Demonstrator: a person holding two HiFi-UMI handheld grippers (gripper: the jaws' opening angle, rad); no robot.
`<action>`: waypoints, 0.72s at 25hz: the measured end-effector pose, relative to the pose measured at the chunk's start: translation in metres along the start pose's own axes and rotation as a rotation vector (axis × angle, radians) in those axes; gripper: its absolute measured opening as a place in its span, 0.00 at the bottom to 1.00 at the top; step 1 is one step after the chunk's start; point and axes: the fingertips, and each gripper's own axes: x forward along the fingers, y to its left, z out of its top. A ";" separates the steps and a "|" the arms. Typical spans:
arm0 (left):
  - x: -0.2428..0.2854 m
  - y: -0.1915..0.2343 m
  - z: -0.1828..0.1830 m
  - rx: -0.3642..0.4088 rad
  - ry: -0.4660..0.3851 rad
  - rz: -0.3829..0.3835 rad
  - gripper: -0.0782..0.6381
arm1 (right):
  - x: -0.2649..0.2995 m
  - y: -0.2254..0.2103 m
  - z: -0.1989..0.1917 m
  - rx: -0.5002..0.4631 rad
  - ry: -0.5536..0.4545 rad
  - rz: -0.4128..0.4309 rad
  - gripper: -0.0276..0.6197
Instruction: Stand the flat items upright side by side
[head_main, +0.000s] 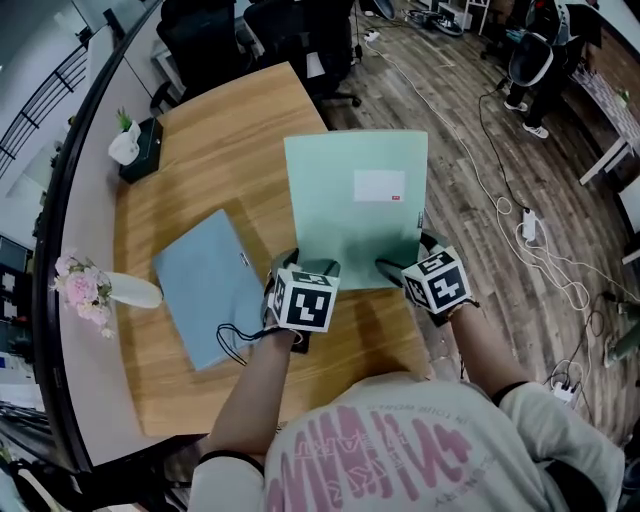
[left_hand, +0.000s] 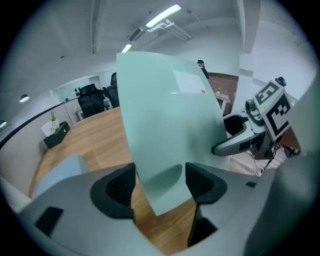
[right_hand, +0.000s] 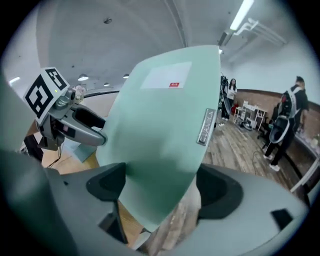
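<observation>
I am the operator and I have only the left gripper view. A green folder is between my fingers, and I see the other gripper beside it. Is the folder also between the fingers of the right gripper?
Observer: Yes. In the right gripper view the green folder fills the gap between the fingers of the right gripper.
Operator: At my lower left I see a pale blue corner. What is it?
Observer: The head view shows a blue folder lying flat on the wooden table, left of the green one and apart from it.
Operator: Is something more on that side?
Observer: A white vase with pink flowers lies on its side at the table's left edge.
</observation>
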 end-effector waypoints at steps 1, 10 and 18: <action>-0.007 0.000 -0.001 -0.009 -0.031 0.018 0.55 | -0.002 0.003 0.002 -0.022 -0.016 -0.012 0.73; -0.050 0.001 -0.028 0.032 -0.138 0.124 0.52 | -0.008 0.031 0.009 -0.151 -0.102 -0.033 0.73; -0.056 -0.003 -0.066 0.017 -0.079 0.136 0.49 | -0.003 0.048 0.006 -0.286 -0.105 -0.069 0.73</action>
